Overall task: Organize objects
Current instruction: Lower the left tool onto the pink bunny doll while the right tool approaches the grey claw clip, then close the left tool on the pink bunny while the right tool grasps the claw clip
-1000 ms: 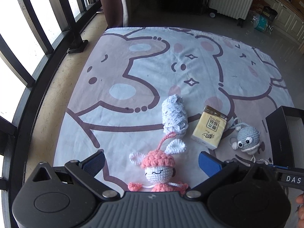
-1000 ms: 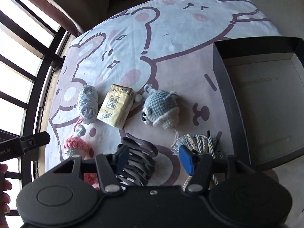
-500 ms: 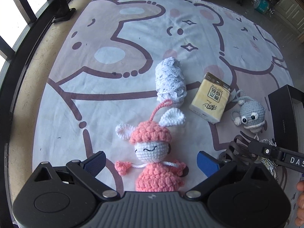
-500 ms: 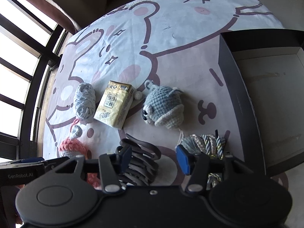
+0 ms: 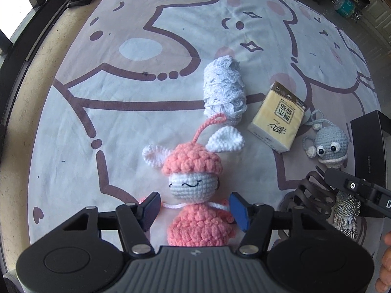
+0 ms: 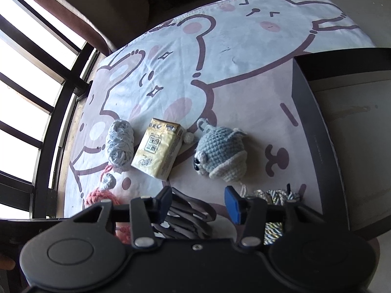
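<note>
A pink crochet doll (image 5: 195,185) with white ears lies on the cartoon sheet (image 5: 122,102). My left gripper (image 5: 195,208) points down over it. Its jaws are closing with the doll's neck and body between them, a small gap still showing at the left pad. My right gripper (image 6: 198,204) hovers over a dark hair claw clip (image 6: 190,217). Its jaws are closing too, the clip between and below them, the pads not pressing on it. The clip (image 5: 315,195) also shows in the left wrist view. The doll's head (image 6: 97,195) peeks in at the right wrist view's lower left.
In a row lie a pale blue yarn bundle (image 5: 223,90), a yellow tissue pack (image 5: 277,119) and a grey crochet toy (image 5: 330,146). A braided cord (image 6: 276,195) lies next to an open black box (image 6: 303,112) on the right. Window bars (image 6: 48,112) run along the left.
My left gripper has come down over the pink doll and its jaws have narrowed around it. My right gripper's jaws have narrowed slightly over the clip without shifting.
</note>
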